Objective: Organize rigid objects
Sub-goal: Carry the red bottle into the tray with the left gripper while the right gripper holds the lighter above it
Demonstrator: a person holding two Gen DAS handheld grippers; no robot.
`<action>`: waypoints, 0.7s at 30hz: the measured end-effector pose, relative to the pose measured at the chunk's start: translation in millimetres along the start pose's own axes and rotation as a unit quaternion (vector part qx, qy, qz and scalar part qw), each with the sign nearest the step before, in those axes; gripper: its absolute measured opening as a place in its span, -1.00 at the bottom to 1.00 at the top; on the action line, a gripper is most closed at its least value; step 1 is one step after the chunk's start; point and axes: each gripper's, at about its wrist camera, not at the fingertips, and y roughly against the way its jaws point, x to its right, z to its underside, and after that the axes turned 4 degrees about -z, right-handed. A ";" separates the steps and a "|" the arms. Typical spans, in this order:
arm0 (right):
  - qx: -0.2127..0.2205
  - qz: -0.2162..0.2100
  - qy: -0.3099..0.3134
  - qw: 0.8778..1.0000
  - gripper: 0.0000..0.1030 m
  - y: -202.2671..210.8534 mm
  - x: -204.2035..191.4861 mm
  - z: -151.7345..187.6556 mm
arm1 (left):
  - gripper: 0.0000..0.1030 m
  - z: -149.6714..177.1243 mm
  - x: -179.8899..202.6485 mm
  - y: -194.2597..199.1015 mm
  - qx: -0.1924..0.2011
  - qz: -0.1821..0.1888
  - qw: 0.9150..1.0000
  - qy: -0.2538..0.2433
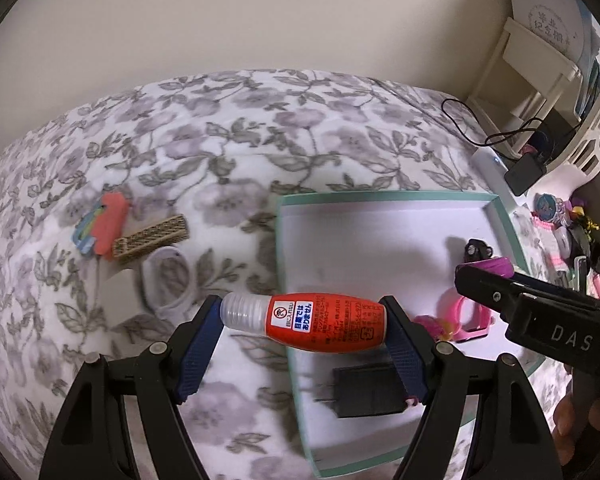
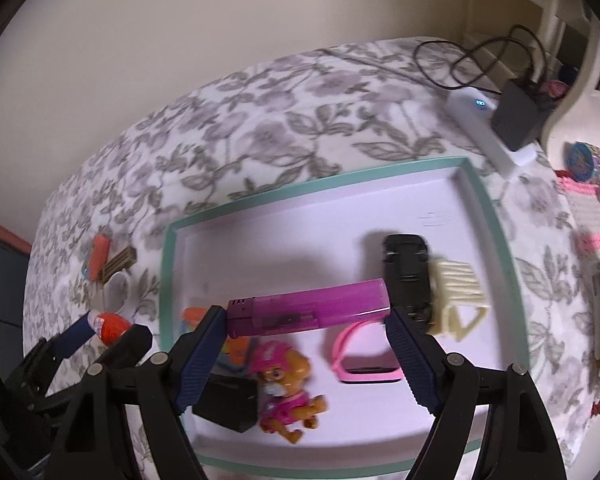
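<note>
My left gripper point(image 1: 304, 326) is shut on a red bottle with a clear cap point(image 1: 320, 322), held sideways above the left rim of the white tray with a green border point(image 1: 380, 196). My right gripper point(image 2: 306, 318) is shut on a purple lighter point(image 2: 308, 308), held sideways over the tray point(image 2: 308, 188). In the tray lie a black toy car point(image 2: 406, 272), a cream comb point(image 2: 458, 288), a pink watch point(image 2: 364, 360), a toy pup point(image 2: 286, 388) and a black charger point(image 1: 366, 392). The left gripper with the bottle also shows in the right wrist view point(image 2: 108, 326).
On the floral blanket point(image 1: 220, 140) left of the tray lie a red-and-blue toy point(image 1: 100, 226), a woven block point(image 1: 152, 238) and a clear ring point(image 1: 168, 280). A white power strip with black adapter point(image 2: 512, 120), cables and pink trinkets point(image 2: 588, 208) sit at the right.
</note>
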 end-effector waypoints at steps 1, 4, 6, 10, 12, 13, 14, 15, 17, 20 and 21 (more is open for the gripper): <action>0.000 0.000 -0.003 1.000 0.62 0.6 2.9 -0.5 | 0.54 -0.2 2.1 -0.8 0.000 0.005 1.000 0.006; 0.000 0.000 -0.009 1.000 0.62 1.8 10.7 -1.0 | 0.54 -0.6 8.6 -3.3 0.001 0.009 1.000 0.013; 0.000 0.001 -0.011 1.000 0.62 2.1 14.5 -1.3 | 0.54 -0.6 13.7 -6.0 0.000 0.008 1.000 0.010; 0.001 0.004 -0.013 1.000 0.62 3.6 21.8 -1.6 | 0.54 0.5 21.0 -12.5 -0.008 0.018 1.000 0.016; 0.000 0.005 -0.014 1.000 0.62 3.5 24.4 -1.6 | 0.54 0.3 23.3 -15.1 -0.011 0.021 1.000 0.017; -0.001 0.006 -0.015 1.000 0.62 3.3 25.7 -1.7 | 0.54 0.3 24.9 -16.3 -0.013 0.021 1.000 0.016; -0.002 0.006 -0.016 1.000 0.62 3.0 26.7 -1.6 | 0.54 0.5 26.3 -17.0 -0.013 0.021 1.000 0.014; -0.003 0.006 -0.017 1.000 0.62 2.6 27.2 -1.6 | 0.54 0.7 27.2 -17.6 -0.014 0.021 1.000 0.013; -0.005 0.004 -0.016 1.000 0.62 1.8 27.0 -1.5 | 0.54 1.1 28.8 -19.0 -0.016 0.024 1.000 0.011; -0.008 0.008 -0.010 1.000 0.62 0.4 25.2 -1.2 | 0.54 1.5 28.8 -21.0 -0.020 0.028 0.999 0.012; -0.008 0.008 -0.010 1.000 0.62 0.3 25.0 -1.2 | 0.54 1.7 28.4 -21.3 -0.021 0.027 0.999 0.012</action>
